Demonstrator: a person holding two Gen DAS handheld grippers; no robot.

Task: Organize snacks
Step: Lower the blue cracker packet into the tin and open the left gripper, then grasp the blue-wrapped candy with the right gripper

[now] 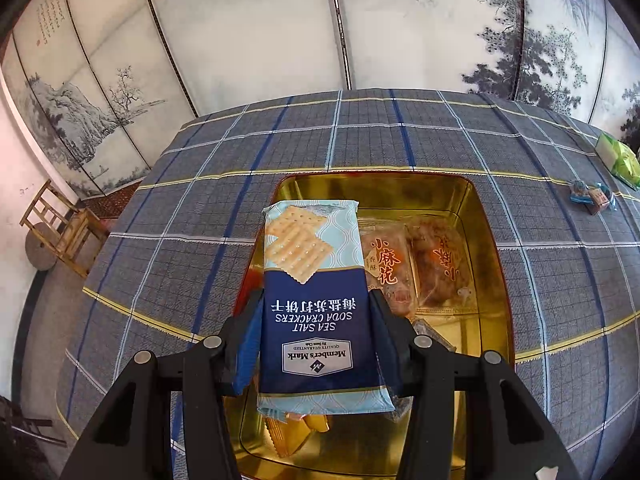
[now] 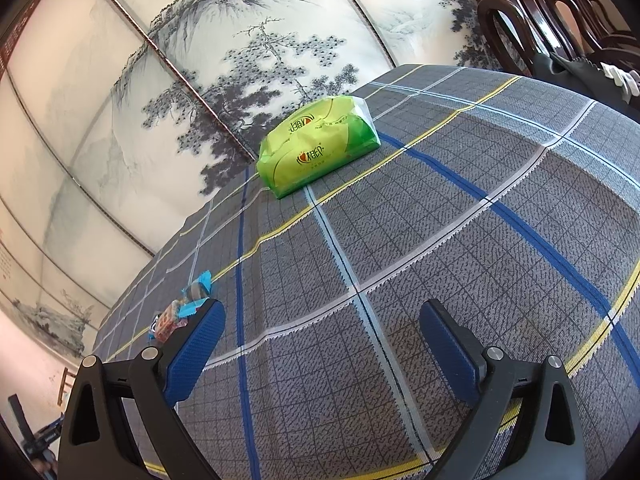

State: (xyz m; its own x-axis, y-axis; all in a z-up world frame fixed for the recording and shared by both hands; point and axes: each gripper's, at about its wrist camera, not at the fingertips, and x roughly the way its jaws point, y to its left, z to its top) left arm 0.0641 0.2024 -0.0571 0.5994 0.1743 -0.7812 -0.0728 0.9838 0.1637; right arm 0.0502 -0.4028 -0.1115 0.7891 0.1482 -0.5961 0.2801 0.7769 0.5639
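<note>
My left gripper is shut on a blue Member's Mark soda cracker pack and holds it over the left side of a gold tin. Inside the tin lie two clear packs of fried dough twists and a small wafer snack under the cracker pack. My right gripper is open and empty, low over the plaid tablecloth. Two small wrapped candies lie just left of its left finger; they also show in the left wrist view.
A green tissue pack lies at the far table edge, and shows in the left wrist view. Dark wooden chairs stand at the right, one with a black bag. A painted screen runs behind the table. A bamboo chair stands at the left.
</note>
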